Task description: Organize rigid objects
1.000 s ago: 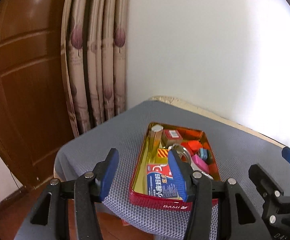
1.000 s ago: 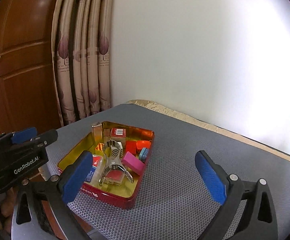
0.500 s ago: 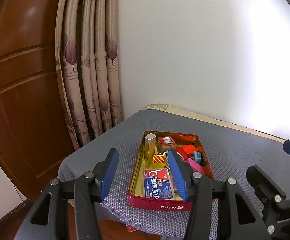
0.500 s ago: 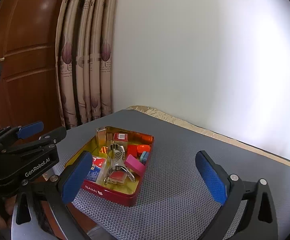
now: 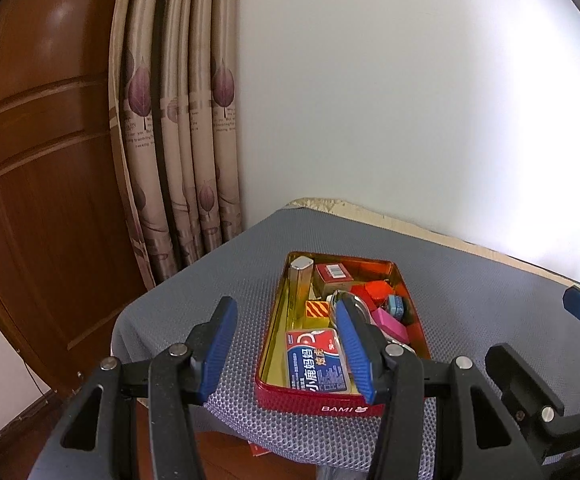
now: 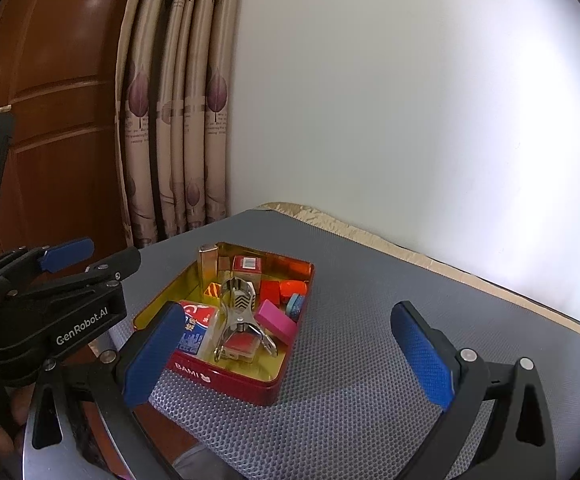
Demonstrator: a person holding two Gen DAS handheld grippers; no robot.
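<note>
Both the left gripper (image 5: 286, 348) and right gripper (image 6: 290, 354) hover wide, holding nothing, low in frame before the red tin (image 6: 266, 386); seemingly pre-grasp; next, pick one item

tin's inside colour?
Gold inside the tin, red outside; right wrist view shows it best.

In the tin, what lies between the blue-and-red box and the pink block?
The metal clip lies between the box and the pink block inside the tin, clearest in the right wrist view.
</note>
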